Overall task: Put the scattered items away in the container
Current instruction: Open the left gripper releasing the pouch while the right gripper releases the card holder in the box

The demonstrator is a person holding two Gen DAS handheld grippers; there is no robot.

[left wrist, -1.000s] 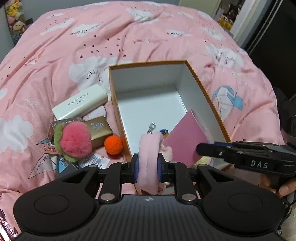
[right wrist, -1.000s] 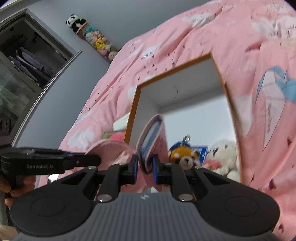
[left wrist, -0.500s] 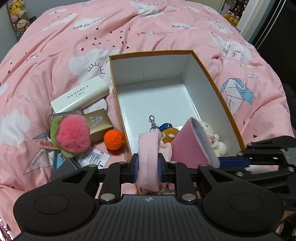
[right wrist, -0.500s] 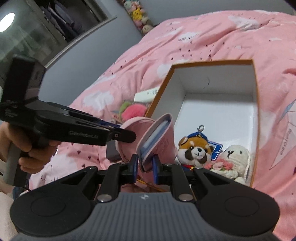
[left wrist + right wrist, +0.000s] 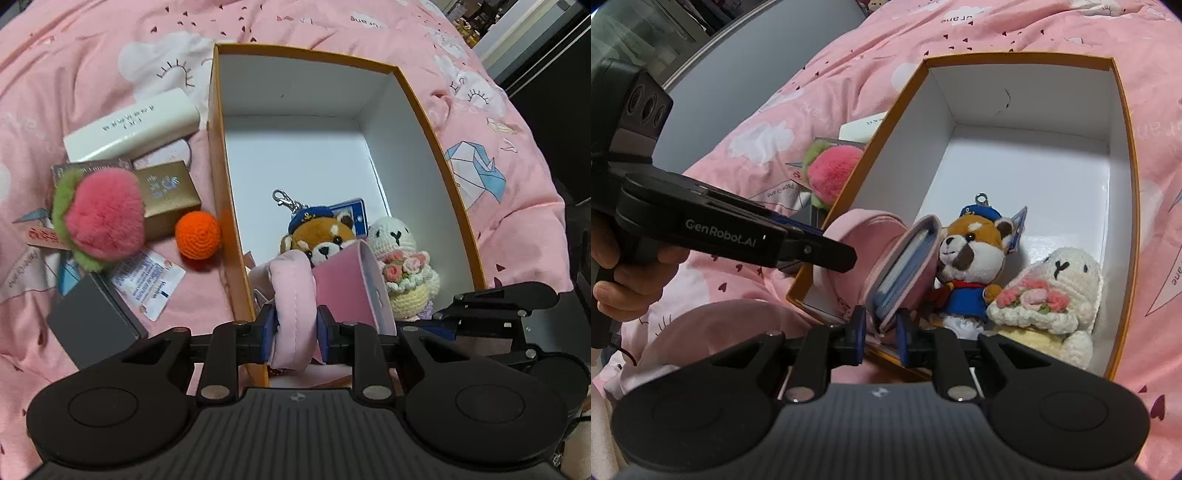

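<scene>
Over the box, both tongs are easing open around the pink pouch.

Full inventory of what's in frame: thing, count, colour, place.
box: 1, orange rim, white inside, on the bed
pink pouch: 1, held open at the box's near end
red panda toy: 1, brown, in box
bunny toy: 1, white, in box
bedspread: 1, pink
Left of box: white case; gold box; fluffy peach, pink; orange ball; sachet, white; dark box, grey
left gripper: opening, pouch between
right gripper: opening, pouch flap between
hand: 1, holding left gripper
</scene>
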